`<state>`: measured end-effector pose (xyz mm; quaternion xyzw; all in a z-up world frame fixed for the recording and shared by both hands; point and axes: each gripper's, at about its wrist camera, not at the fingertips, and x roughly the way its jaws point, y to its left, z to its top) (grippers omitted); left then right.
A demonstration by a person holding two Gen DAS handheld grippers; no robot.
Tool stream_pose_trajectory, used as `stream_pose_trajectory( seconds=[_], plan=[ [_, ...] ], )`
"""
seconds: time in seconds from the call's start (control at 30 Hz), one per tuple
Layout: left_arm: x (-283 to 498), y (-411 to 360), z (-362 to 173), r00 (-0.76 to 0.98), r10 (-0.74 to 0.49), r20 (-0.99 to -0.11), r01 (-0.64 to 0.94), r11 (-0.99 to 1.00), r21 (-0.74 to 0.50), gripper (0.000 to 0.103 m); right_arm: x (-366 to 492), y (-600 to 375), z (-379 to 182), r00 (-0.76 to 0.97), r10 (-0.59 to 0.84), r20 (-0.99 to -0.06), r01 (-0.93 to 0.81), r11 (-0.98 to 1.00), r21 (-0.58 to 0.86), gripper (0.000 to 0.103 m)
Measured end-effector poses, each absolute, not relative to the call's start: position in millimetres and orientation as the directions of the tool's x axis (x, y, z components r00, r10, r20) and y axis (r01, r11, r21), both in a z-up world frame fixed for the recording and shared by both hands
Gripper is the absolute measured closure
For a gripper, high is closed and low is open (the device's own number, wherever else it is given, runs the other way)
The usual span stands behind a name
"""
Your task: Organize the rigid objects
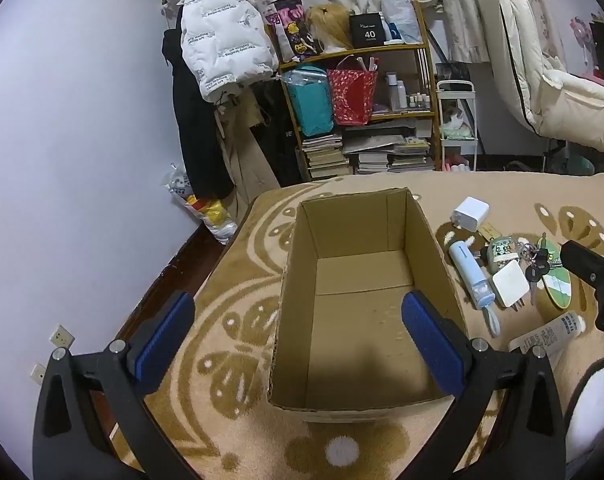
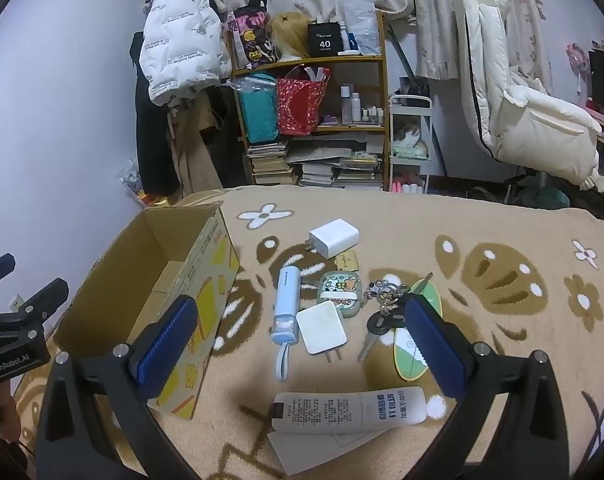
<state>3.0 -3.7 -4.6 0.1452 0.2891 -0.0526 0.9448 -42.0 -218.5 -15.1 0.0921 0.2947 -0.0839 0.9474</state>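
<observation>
Both tongs spread wide, nothing between the pads. Left tongs [image 1: 298,344] hang over the near end of the cardboard box [image 1: 361,280], which sits open-topped with only bare bottom showing, on a beige blanket with brown floral print [image 2: 481,232]. Right tongs [image 2: 302,352] hover above the clutter just right of the box, touching none of it. Items on the blanket, all outside the box: white charger [image 2: 333,238] farthest back, small yellow card [image 2: 347,261] just in front of it, light-blue cylinder with a strap loop [image 2: 286,304], panda-print case [image 2: 339,288], second white plug adapter [image 2: 321,327] overlapping the case's near edge, key bunch [image 2: 381,312], green oval tag [image 2: 411,354] partly behind the right pad, white tube with printed text [image 2: 349,410] nearest, lying on a sheet of paper [image 2: 302,452]. Shelf with books and bags [image 2: 309,120] stands behind the blanket.
</observation>
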Motion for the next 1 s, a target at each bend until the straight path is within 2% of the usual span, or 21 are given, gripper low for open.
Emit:
stream_pose_trajectory(
  seconds=[1.0],
  plan=[
    [1.3,-5.0,-10.1,0.82,-0.009,-0.572,0.19,0.948,0.257,0.001,-41.6,-216.6,-17.1,0.807,-0.105,-0.581,0.212,0.97,0.119,0.0]
  ],
)
